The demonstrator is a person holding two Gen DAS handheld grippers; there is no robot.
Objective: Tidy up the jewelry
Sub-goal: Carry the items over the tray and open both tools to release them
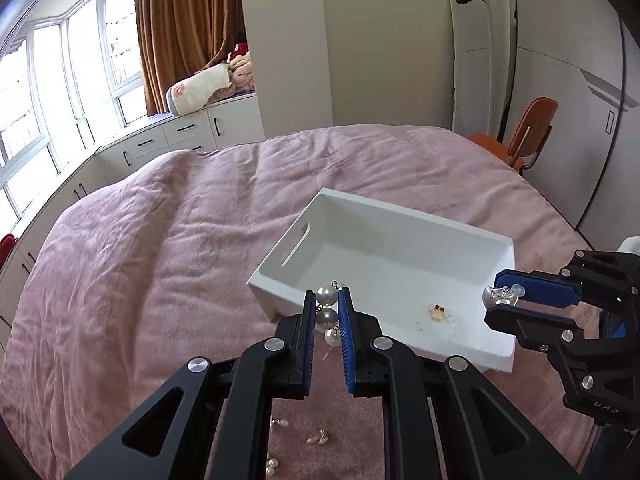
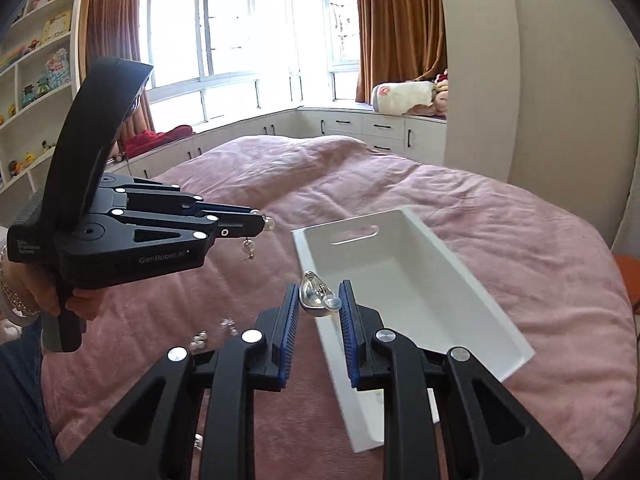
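Note:
My left gripper (image 1: 327,300) is shut on a pearl drop earring (image 1: 327,314), held just over the near left wall of the white box (image 1: 288,292); it also shows in the right wrist view (image 2: 262,224). My right gripper (image 2: 319,296) is shut on a silver teardrop earring (image 2: 316,296) above the box's near end (image 2: 344,380); in the left wrist view it (image 1: 494,300) holds the earring (image 1: 498,296) over the box's right side. A small orange-and-clear jewel (image 1: 436,312) lies on the box floor.
The box sits on a pink bedspread (image 1: 160,260). Loose pearl earrings (image 1: 318,436) lie on the bedspread below my left gripper, and also show in the right wrist view (image 2: 200,338). An orange chair (image 1: 524,136) stands beyond the bed.

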